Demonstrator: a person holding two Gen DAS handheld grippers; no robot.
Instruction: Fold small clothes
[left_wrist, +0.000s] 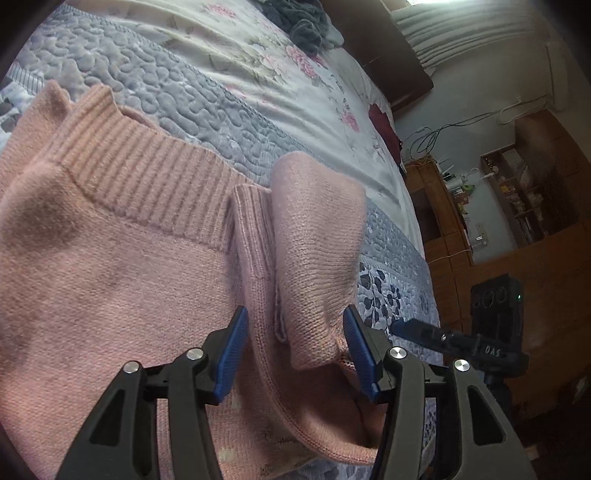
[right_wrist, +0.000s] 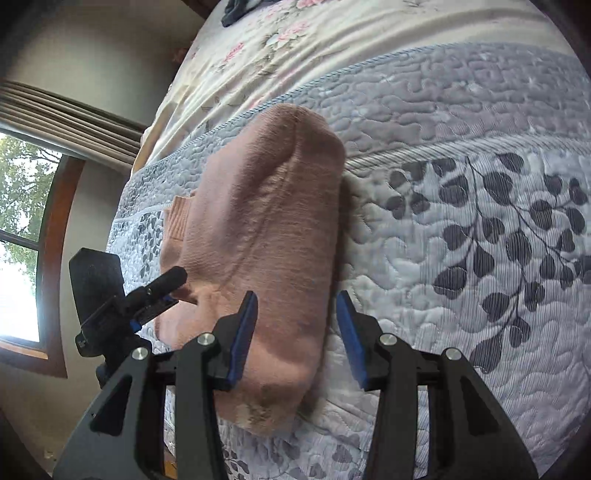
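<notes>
Fuzzy ribbed pink knit sweater (left_wrist: 110, 258), puckered quilted cotton bedspread (right_wrist: 461, 122), matt black plastic gripper (left_wrist: 295, 350)

The sweater (left_wrist: 122, 266) is showing a soft pink knit with ribbed bands. The quilt (right_wrist: 461, 229) beneath is showing pale grey-blue with dark grey leaf sprigs, and the sheet (left_wrist: 258, 70) beyond is showing cream with pink flowers. Both grippers are showing black frames with blue pads (right_wrist: 243, 332).
</notes>
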